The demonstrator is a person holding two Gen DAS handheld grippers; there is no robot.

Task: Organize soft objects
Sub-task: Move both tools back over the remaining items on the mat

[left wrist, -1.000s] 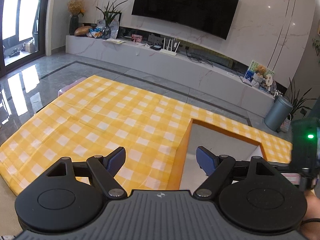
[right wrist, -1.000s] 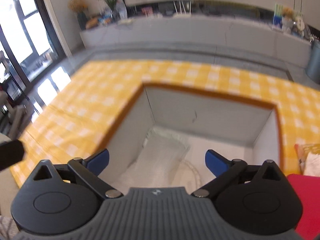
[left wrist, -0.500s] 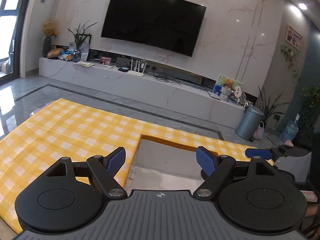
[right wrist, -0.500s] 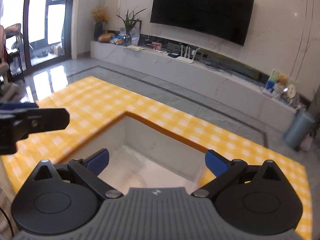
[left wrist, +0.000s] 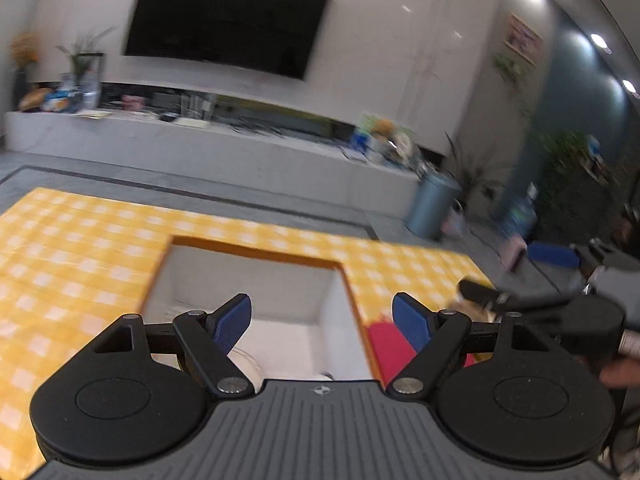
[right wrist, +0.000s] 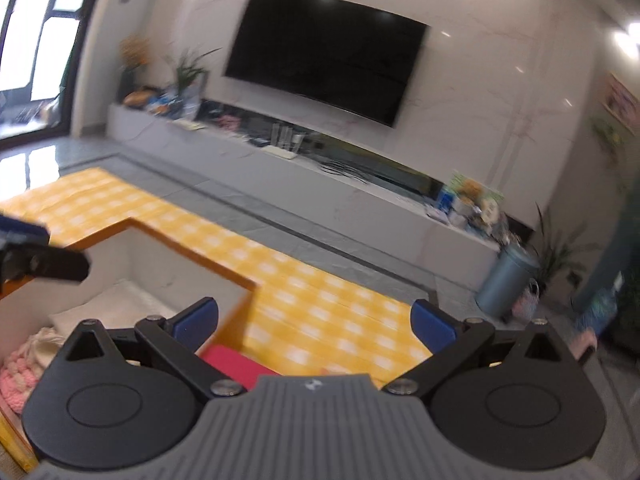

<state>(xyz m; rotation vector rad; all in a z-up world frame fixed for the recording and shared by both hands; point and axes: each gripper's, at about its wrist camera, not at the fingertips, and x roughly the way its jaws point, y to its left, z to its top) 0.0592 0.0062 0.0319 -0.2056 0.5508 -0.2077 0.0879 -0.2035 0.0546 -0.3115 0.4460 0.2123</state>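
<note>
A white-walled box [left wrist: 256, 276] with an orange rim is sunk into the yellow checked cloth [left wrist: 72, 248]. White soft items [left wrist: 248, 364] lie on its floor; the right wrist view shows the box [right wrist: 168, 264], a white folded piece [right wrist: 108, 304] and a pink knitted one [right wrist: 16, 372]. A red soft item [left wrist: 386, 344] lies on the cloth just right of the box, also in the right wrist view [right wrist: 236, 364]. My left gripper [left wrist: 322, 322] is open and empty above the box. My right gripper [right wrist: 314, 320] is open and empty above the red item and cloth.
A long white TV bench [left wrist: 200, 140] with clutter and a black TV [left wrist: 228, 20] stand behind. A grey bin [left wrist: 434, 204] and plants stand at the right. Grey tiled floor surrounds the cloth. The right gripper shows at the left view's right edge [left wrist: 560, 312].
Both views have swung to the right and are blurred. The red item has come into both views. The right gripper now sits over the cloth beside the box instead of over the box.
</note>
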